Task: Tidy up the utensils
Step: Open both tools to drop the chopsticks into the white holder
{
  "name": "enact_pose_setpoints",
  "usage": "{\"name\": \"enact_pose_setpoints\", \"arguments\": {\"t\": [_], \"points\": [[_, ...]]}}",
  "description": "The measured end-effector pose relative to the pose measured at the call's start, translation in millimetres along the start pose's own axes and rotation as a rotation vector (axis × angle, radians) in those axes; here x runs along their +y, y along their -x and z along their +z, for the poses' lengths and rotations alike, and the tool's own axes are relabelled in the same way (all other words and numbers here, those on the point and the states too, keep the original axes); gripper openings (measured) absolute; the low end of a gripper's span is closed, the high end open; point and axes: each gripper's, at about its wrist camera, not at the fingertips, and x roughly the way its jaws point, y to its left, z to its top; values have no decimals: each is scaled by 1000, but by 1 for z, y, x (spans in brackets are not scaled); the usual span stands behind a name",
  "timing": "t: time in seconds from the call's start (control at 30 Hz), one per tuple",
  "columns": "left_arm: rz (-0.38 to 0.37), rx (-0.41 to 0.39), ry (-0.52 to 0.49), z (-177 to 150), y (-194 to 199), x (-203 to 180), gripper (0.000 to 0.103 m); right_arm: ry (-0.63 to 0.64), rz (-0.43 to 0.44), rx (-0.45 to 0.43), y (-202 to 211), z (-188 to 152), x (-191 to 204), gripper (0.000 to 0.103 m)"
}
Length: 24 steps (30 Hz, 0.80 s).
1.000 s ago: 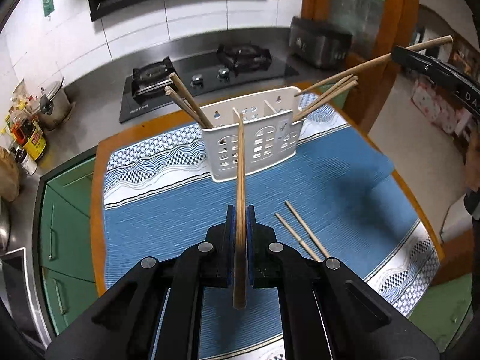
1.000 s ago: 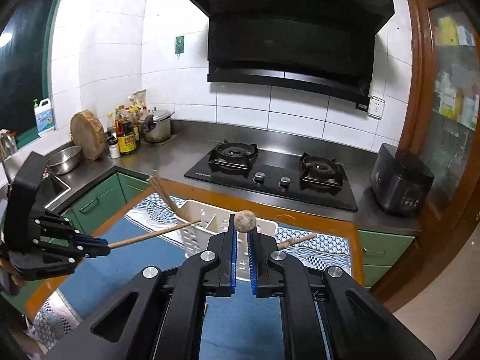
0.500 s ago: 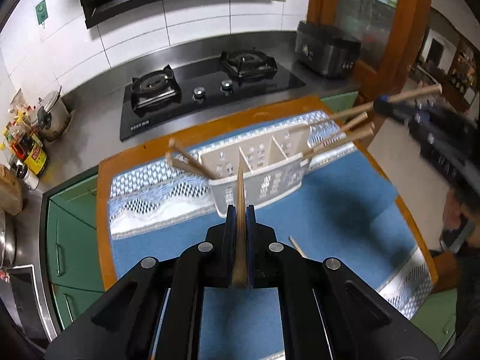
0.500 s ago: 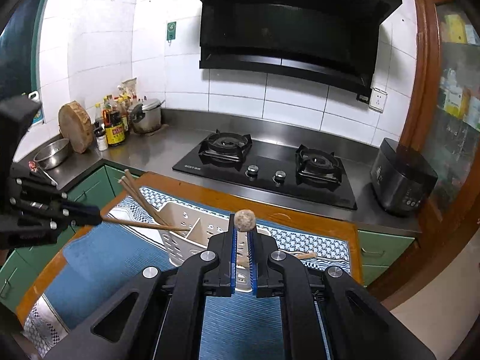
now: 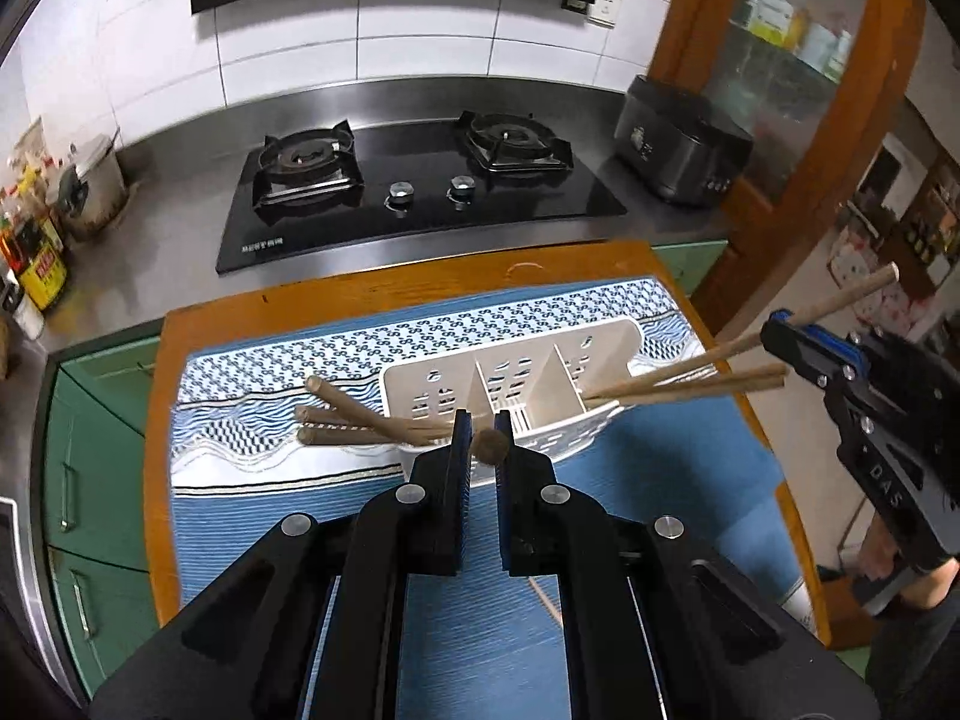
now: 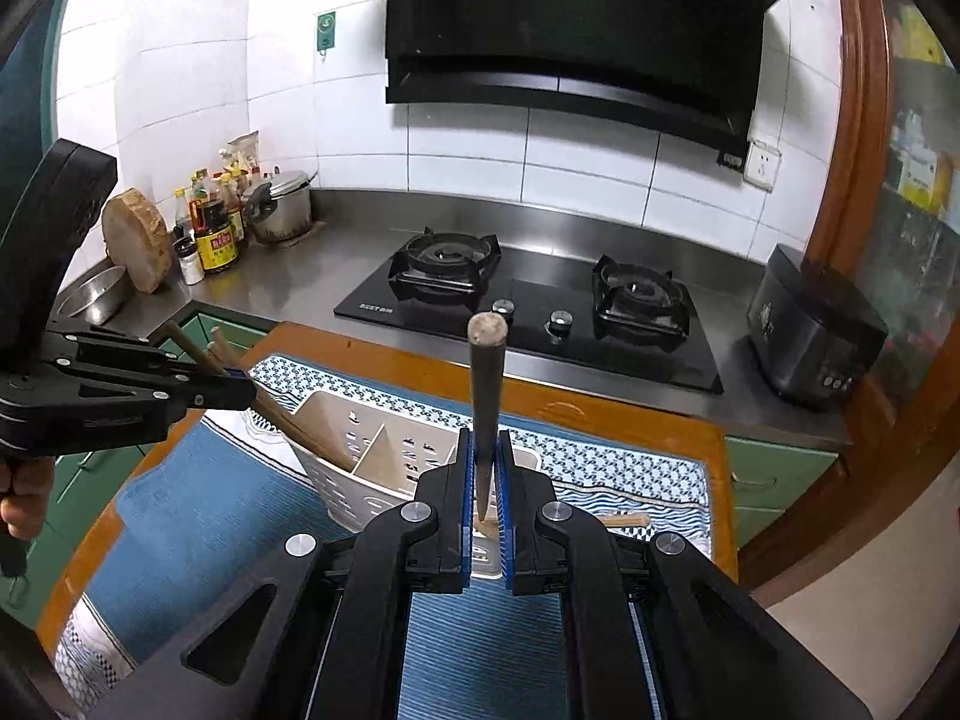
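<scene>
At nine o'clock of the white caddy (image 5: 510, 396), three chopsticks (image 5: 342, 417) lean out of its left compartment over the patterned border of the blue mat (image 5: 288, 516). The left gripper (image 5: 480, 450) hovers at the caddy's six o'clock rim, jaws narrow, pinching one chopstick seen end-on (image 5: 491, 446). The middle compartment is open. At three o'clock, two chopsticks (image 5: 720, 381) jut from the right compartment past the mat's edge. The right gripper (image 6: 483, 474), jaws narrow, clamps an upright chopstick (image 6: 487, 384) above the caddy's right end, near the wooden table's (image 5: 162, 420) three o'clock edge. One chopstick (image 5: 543, 597) lies on open mat at six o'clock.
</scene>
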Motion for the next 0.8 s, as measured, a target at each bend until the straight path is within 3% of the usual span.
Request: {"name": "enact_pose_setpoints", "arguments": {"t": [0.37, 0.43, 0.57, 0.8], "points": [[-17, 7, 52, 5, -17, 9, 10, -29, -2, 32, -24, 0, -4, 7], [-12, 0, 48, 5, -16, 9, 16, -29, -4, 30, -24, 0, -4, 8], [-14, -41, 50, 5, -3, 9, 33, -35, 4, 3, -15, 0, -4, 24], [-4, -132, 34, -4, 38, 7, 35, -2, -4, -42, 22, -9, 5, 24]]}}
